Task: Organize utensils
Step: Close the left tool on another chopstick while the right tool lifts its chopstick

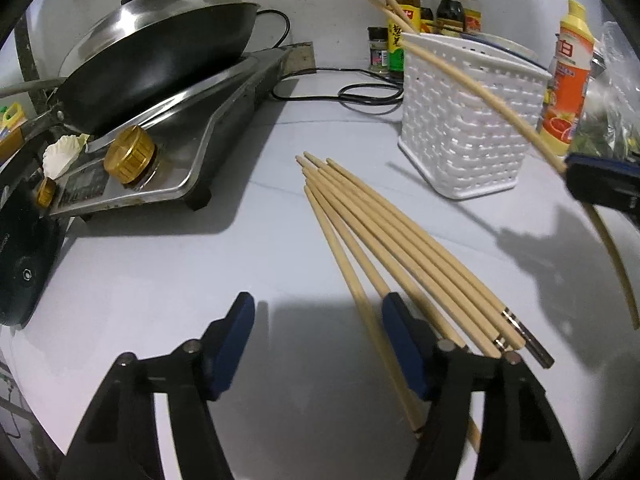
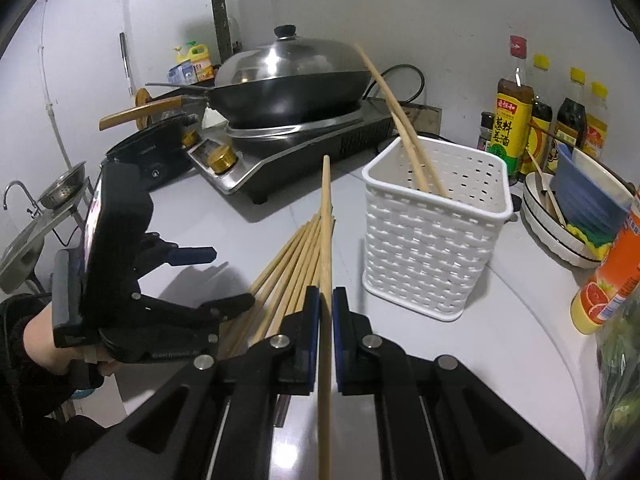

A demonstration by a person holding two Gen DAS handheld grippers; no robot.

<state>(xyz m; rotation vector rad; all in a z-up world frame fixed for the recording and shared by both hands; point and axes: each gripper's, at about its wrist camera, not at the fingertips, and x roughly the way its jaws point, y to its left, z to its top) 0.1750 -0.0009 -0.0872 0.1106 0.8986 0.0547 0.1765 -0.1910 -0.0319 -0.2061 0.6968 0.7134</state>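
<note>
Our right gripper is clamped tight on one chopstick; white basket sits at its 1 o'clock with two chopsticks already inside; our left gripper is gaping over the counter, nothing held; loose chopstick pile lies at its 1 o'clock, touching that right finger.
</note>
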